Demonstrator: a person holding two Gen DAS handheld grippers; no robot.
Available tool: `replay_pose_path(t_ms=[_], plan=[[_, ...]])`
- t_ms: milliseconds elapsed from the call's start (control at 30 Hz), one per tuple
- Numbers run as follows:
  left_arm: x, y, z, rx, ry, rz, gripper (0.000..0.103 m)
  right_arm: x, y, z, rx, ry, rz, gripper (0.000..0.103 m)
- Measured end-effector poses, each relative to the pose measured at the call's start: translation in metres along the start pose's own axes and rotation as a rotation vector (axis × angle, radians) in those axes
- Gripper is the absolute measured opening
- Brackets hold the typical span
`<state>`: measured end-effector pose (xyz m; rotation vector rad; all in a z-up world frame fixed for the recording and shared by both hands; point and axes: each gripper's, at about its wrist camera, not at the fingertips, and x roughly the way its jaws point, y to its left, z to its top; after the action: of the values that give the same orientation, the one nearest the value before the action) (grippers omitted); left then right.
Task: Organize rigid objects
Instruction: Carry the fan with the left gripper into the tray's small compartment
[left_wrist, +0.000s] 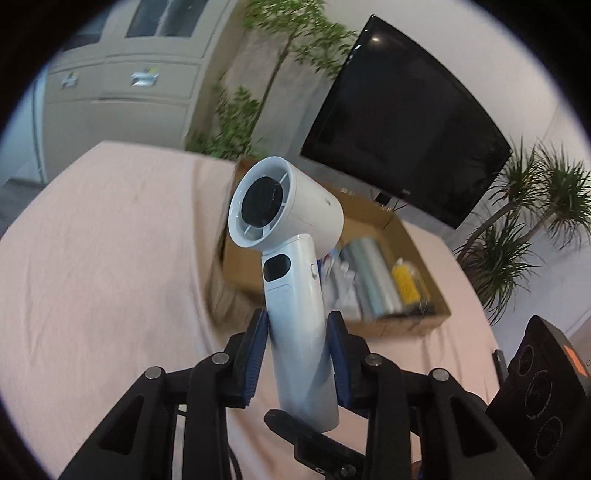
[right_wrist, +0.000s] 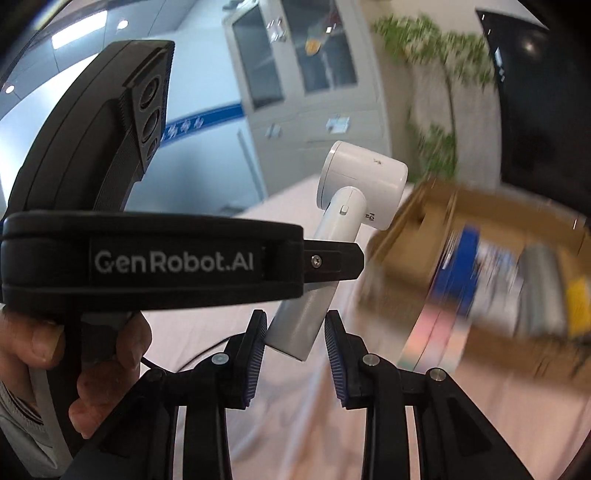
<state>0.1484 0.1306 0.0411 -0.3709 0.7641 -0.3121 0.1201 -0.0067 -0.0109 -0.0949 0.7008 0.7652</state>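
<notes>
1. Handheld fan (left_wrist: 295, 258), white with a round head and a dark hub, sits clamped by its handle in the left hand-held gripper (left_wrist: 298, 354); both blue pads press the handle's sides, and the fan's head points up and away over the worktop.
2. Seen from the right wrist view, the same fan (right_wrist: 354, 184) leans to the right, its handle running down behind the black body of the left hand-held gripper (right_wrist: 155, 254), which a hand (right_wrist: 74, 354) grips from below.
3. Right hand-held gripper (right_wrist: 295, 354) has its jaws set narrow. The bottom end of the fan's handle shows between its pads, near the left pad; whether either pad touches it cannot be told.
4. Cardboard box (left_wrist: 399, 325) lies open on the pink-covered worktop (left_wrist: 110, 258) just behind the fan, holding blurred items, among them a grey roll (left_wrist: 373, 280) and something yellow (left_wrist: 406, 288).
5. Behind the worktop stand a dark screen (left_wrist: 406, 140), leafy plants (left_wrist: 524, 221) and a pale cabinet (left_wrist: 122, 85).
</notes>
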Motion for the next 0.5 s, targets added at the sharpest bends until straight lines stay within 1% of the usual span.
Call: replay_pose_path(t_ms=[33, 100, 200, 267, 333, 400, 500], plan=[[0.007, 0.001, 0.012, 0.002, 0.003, -0.013, 0.032, 0.005, -0.008, 0.015, -0.001, -0.010, -0.019, 0.030], [0.032, 0.011, 0.040, -0.017, 0.031, -0.046, 0.032, 0.019, -0.026, 0.038, 0.024, -0.007, -0.034, 0.030], [0.075, 0.025, 0.066, -0.039, 0.082, -0.076, 0.032, 0.049, -0.061, 0.065, 0.084, 0.028, -0.049, 0.030], [0.108, 0.036, 0.079, -0.061, 0.132, -0.082, 0.032, 0.069, -0.083, 0.075, 0.122, 0.065, -0.050, 0.030], [0.131, 0.046, 0.084, -0.082, 0.169, -0.086, 0.032, 0.101, -0.108, 0.083, 0.165, 0.113, -0.043, 0.030], [0.156, 0.060, 0.087, -0.120, 0.221, -0.101, 0.032, 0.122, -0.125, 0.085, 0.181, 0.159, -0.040, 0.031], [0.181, 0.071, 0.084, -0.156, 0.283, -0.121, 0.033, 0.146, -0.144, 0.086, 0.210, 0.219, -0.033, 0.032]])
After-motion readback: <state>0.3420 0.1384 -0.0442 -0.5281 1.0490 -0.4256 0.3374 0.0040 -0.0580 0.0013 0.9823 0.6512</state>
